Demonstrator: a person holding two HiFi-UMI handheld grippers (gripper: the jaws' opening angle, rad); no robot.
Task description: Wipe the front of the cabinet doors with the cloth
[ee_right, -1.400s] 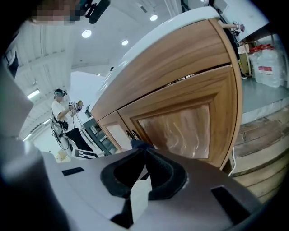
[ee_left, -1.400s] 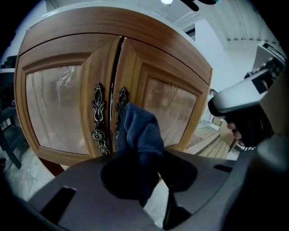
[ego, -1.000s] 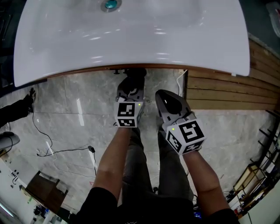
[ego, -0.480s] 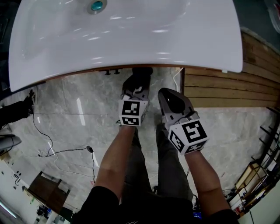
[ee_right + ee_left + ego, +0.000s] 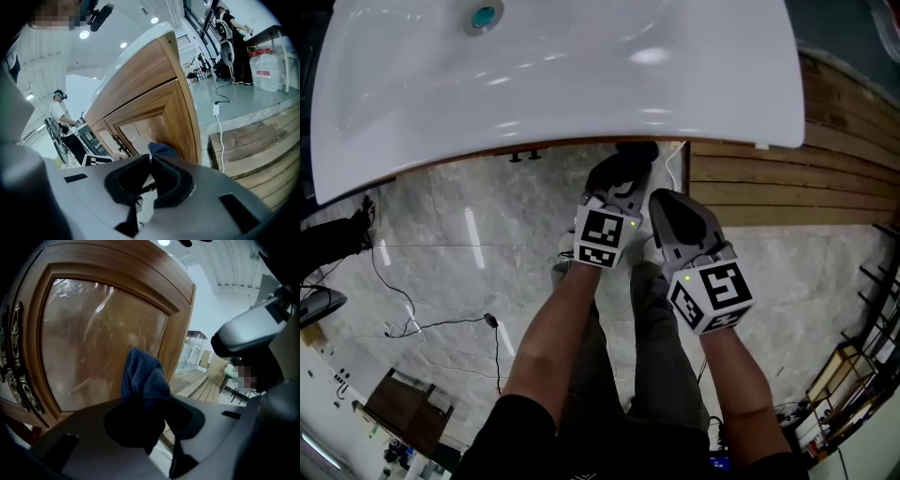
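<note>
The wooden cabinet door [image 5: 93,343] with its glossy panel fills the left gripper view; in the head view the white sink [image 5: 553,75] hides it. My left gripper [image 5: 145,413] is shut on a dark blue cloth [image 5: 143,376], whose bunched end is close against the right part of the door panel. In the head view the left gripper [image 5: 623,178] reaches under the sink's rim. My right gripper [image 5: 670,211] hangs just to its right, shut with nothing in it. The right gripper view shows the cloth [image 5: 161,150] beyond the right gripper [image 5: 150,176] and the cabinet door [image 5: 154,122].
Wooden steps [image 5: 778,187] lie right of the cabinet, with a white plug and cable [image 5: 216,110] beside them. Ornate metal handles [image 5: 14,376] sit on the door's left edge. Cables [image 5: 441,323] trail on the marble floor. People stand in the background [image 5: 61,117].
My left gripper has slid to the right along the cabinet front with the cloth. The right gripper has shifted a little right too.
</note>
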